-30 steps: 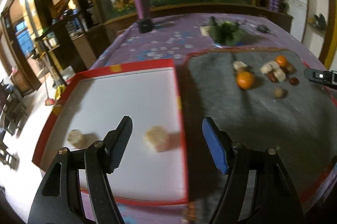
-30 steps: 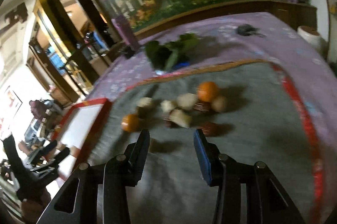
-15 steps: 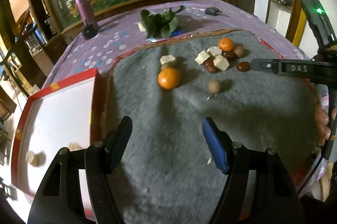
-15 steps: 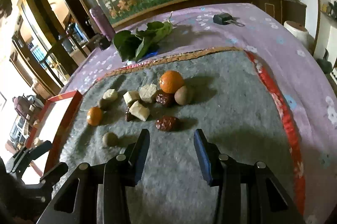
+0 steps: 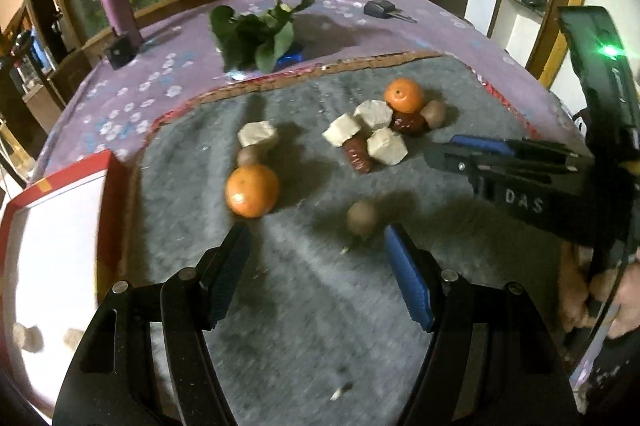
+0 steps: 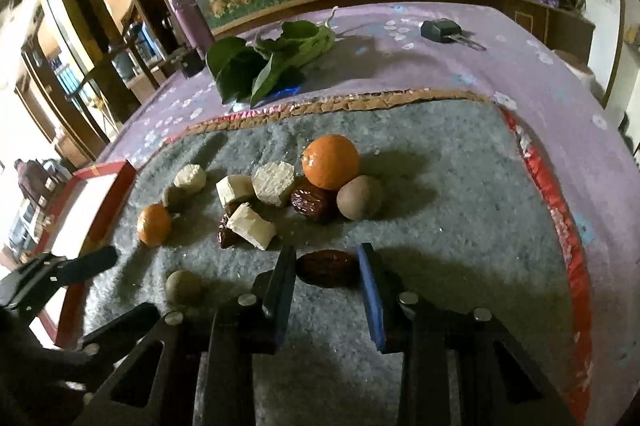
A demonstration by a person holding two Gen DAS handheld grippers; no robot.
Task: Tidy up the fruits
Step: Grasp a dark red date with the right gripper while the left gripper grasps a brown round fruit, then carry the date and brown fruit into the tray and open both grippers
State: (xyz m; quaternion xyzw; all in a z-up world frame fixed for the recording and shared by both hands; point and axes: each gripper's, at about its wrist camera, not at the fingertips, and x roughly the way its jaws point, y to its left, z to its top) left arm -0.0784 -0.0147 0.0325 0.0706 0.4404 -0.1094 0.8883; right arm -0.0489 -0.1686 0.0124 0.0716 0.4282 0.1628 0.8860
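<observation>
Fruits lie on a grey mat [image 6: 460, 226]: two oranges [image 6: 330, 161] [image 6: 154, 224], pale cut chunks [image 6: 274, 181], dark red dates and round brown fruits [image 6: 360, 197]. My right gripper [image 6: 327, 252] has a red date [image 6: 326, 268] between its jaws; they are closing and the pads touch its ends. In the left wrist view my left gripper [image 5: 316, 232] hangs open over the mat, empty. A round brown fruit [image 5: 362, 224] sits just inside its right finger and an orange [image 5: 252, 189] just beyond its left fingertip. The right gripper [image 5: 460, 153] reaches in from the right.
A red-rimmed white tray [image 5: 60, 185] at the left holds two pale pieces [image 5: 24, 338]. Beyond the mat, the purple flowered cloth carries green leaves [image 6: 272, 65], a purple bottle [image 6: 188, 17] and a key fob [image 6: 440, 29]. A person's hand [image 5: 624, 298] grips the right tool.
My left gripper swung right from over the tray to over the mat's fruits. My right gripper came down and forward onto the red date, and its jaws narrowed around it.
</observation>
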